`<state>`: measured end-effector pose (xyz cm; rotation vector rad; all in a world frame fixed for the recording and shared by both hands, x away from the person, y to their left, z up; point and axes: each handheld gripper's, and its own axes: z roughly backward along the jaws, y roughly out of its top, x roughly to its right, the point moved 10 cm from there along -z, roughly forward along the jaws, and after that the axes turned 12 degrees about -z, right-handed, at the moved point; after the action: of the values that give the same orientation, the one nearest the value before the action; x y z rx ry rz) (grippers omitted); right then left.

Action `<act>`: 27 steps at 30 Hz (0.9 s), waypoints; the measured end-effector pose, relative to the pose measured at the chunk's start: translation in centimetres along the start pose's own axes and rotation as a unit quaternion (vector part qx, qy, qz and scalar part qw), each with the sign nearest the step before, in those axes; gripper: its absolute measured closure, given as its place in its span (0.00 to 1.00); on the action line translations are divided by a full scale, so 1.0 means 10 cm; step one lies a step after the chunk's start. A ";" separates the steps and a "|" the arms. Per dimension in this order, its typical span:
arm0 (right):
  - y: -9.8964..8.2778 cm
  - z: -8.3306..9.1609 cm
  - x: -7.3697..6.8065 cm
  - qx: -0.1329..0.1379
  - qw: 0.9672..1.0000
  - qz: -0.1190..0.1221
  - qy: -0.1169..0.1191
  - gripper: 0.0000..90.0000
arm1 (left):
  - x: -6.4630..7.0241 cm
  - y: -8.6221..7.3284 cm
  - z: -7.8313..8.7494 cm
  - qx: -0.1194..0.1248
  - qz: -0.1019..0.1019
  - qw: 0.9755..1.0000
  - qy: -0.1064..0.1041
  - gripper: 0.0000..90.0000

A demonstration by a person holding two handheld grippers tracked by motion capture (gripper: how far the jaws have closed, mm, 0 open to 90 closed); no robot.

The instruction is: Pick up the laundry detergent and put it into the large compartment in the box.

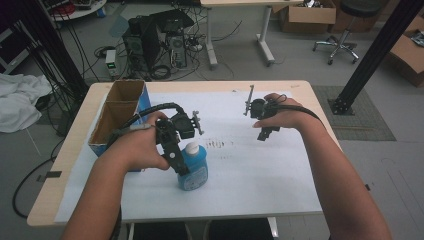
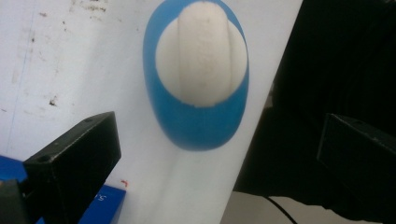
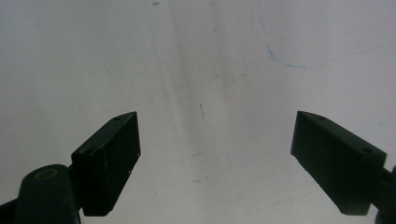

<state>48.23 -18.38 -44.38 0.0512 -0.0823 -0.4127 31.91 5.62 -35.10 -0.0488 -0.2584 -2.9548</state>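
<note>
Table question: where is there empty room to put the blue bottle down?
Bare white sheet runs from the blue bottle across to the table's right edge, below the right gripper. More bare sheet lies between the two grippers. It is crowded on the left, where the cardboard box, left gripper and bottle sit close together.

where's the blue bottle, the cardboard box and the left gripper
blue bottle [image 1: 194, 175], high view, on its blue body
cardboard box [image 1: 104, 120], high view, on its inner left wall
left gripper [image 2: 219, 154], left gripper view, midway between its open jaws
</note>
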 end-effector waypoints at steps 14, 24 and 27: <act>0.02 -0.02 -0.02 0.002 1.000 0.002 0.001 0.18 | -0.08 0.08 -0.20 -0.020 0.045 0.999 0.011 0.00; -0.02 -0.04 -0.01 0.002 1.000 -0.003 0.002 0.18 | -0.08 0.18 -0.29 -0.030 0.040 0.999 0.017 0.00; -0.02 -0.06 -0.01 0.003 1.000 -0.004 0.003 0.18 | -0.08 0.19 -0.31 -0.032 0.037 0.999 0.018 0.00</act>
<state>48.11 -18.50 -44.98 0.0583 -0.0775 -0.4207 33.01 3.36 -37.89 -0.0122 -0.1534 -2.8875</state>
